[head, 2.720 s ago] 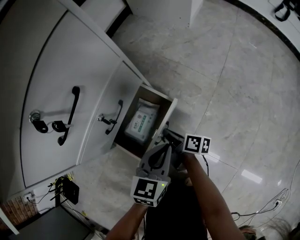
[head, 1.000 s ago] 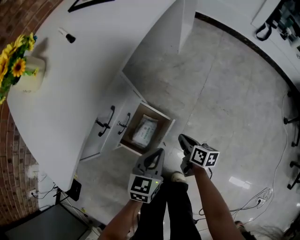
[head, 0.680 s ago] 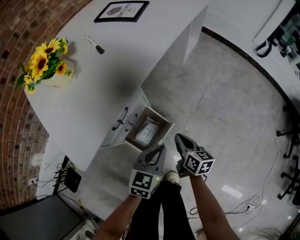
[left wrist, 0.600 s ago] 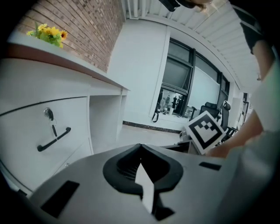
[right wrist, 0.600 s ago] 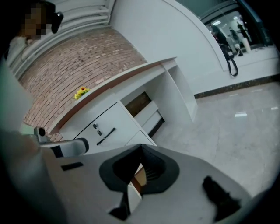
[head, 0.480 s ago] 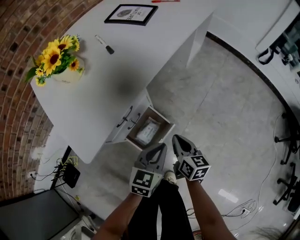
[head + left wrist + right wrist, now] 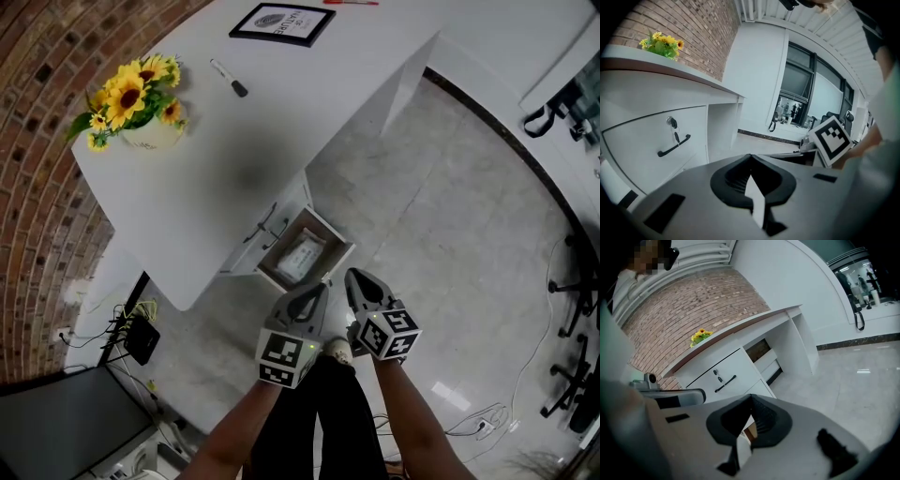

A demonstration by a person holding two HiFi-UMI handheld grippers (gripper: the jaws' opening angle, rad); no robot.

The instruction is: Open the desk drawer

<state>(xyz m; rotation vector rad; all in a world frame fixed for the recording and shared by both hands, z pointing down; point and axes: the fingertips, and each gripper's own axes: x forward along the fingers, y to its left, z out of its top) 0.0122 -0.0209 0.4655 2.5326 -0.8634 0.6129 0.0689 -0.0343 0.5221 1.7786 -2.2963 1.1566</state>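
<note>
Seen from the head view, the white desk (image 7: 216, 159) has its lower drawer (image 7: 330, 247) pulled out, with a white packet (image 7: 302, 255) lying inside. Both grippers hang above the floor in front of it, apart from the drawer. My left gripper (image 7: 317, 289) is shut with nothing between its jaws. Beside it, my right gripper (image 7: 354, 277) is also shut and empty. In the left gripper view, a closed drawer front (image 7: 651, 140) with a black handle (image 7: 672, 146) and a key lock shows at the left. The right gripper view shows the same drawer front (image 7: 723, 373) farther off.
A vase of sunflowers (image 7: 136, 98), a black marker (image 7: 230, 80) and a framed picture (image 7: 281, 21) are on the desktop. A black box with cables (image 7: 139, 337) lies on the floor at left. Office chairs (image 7: 572, 309) stand at right. My legs and shoe (image 7: 337, 352) are below the grippers.
Both grippers have risen away from the drawer, which stays pulled out. The head view has lifted, so the desktop now shows. The right gripper has rolled.
</note>
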